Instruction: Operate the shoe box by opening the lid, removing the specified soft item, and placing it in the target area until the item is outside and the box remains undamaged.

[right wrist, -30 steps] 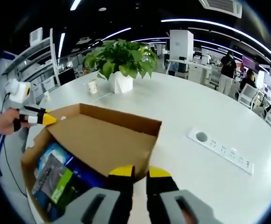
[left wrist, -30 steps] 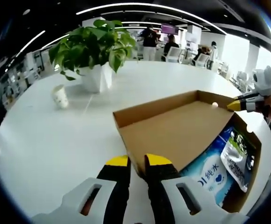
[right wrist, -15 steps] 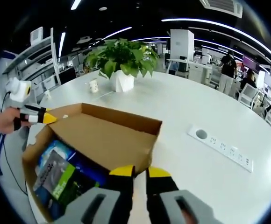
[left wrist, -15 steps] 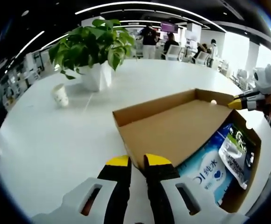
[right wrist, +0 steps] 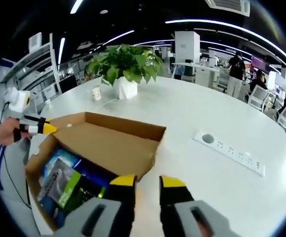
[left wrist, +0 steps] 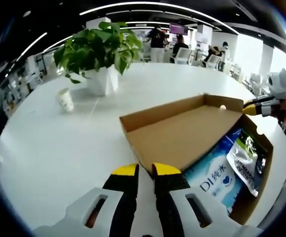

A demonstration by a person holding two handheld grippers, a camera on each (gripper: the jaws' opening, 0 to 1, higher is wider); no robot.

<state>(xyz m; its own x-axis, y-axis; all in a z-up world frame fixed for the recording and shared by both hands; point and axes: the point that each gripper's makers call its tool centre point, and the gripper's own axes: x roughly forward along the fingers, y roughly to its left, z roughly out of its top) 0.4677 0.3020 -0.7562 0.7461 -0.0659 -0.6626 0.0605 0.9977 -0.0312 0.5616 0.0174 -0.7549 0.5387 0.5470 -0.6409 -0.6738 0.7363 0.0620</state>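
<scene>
— On the white table (left wrist: 59,148), what is listed?
— Shoe box (right wrist: 34,170), its lid (left wrist: 182,138) raised and tilted back; soft packs (left wrist: 219,180) lie inside, at four o'clock in the left gripper view.
— Tongs?
— Left gripper (left wrist: 145,170) nearly closed at the lid's near corner, grip uncertain. Right gripper (right wrist: 148,181) released, jaws apart beside the lid edge.
— Beyond?
— Potted plant (left wrist: 101,59), paper cup (left wrist: 65,100), at eleven o'clock.

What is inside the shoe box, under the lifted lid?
Inside the shoe box lie soft packs: a blue and white pack and a green and grey pouch. The lid covers the rest of the inside, so anything there is hidden.
</scene>
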